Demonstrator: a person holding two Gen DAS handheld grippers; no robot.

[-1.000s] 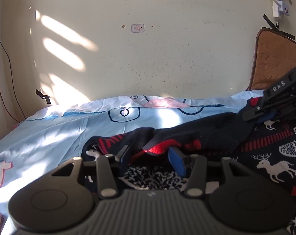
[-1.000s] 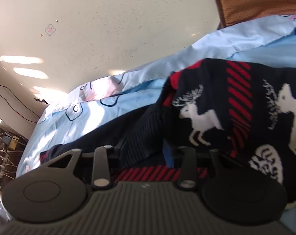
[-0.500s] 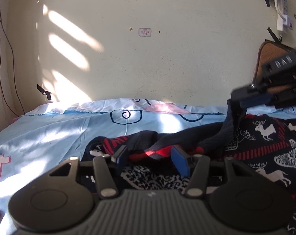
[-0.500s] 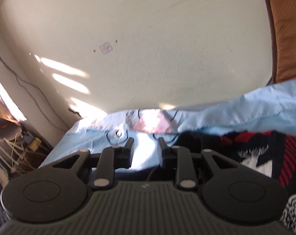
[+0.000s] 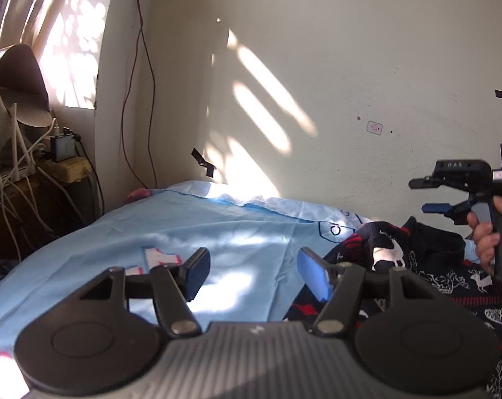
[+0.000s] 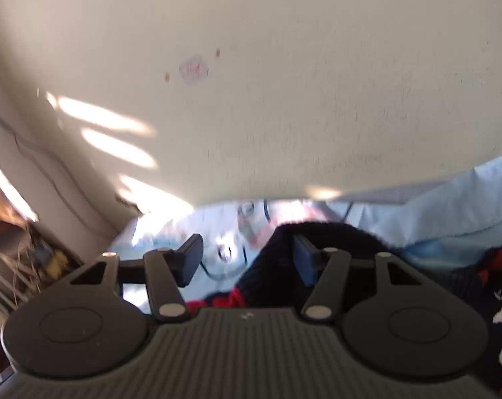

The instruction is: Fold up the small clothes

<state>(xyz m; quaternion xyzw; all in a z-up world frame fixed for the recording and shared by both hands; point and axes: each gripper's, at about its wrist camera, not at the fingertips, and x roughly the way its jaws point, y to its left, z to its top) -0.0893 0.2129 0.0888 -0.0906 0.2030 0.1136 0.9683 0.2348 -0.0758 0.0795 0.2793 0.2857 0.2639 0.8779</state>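
Both grippers have let go of the sweater point(image 5: 393, 252) & come up off it since a sec ago. Left gripper point(image 5: 254, 274): fingers apart, jaws opening, nothing btwn them, only blue bedsheet point(image 5: 171, 229) behind. Right gripper point(image 6: 247, 259): fingers apart, jaws opening, dark knit behind, not clamped. Sweater lies lower right of left view, on the sheet. Hand point(image 5: 490, 229) holds right gripper at right edge.

Left wrist view looks low across the bed point(image 5: 217, 226) toward the wall point(image 5: 350, 66). Right wrist view, blurred, faces the same wall point(image 6: 284, 83). Both share the wall sticker point(image 5: 374, 128) and sweater point(image 5: 393, 249).
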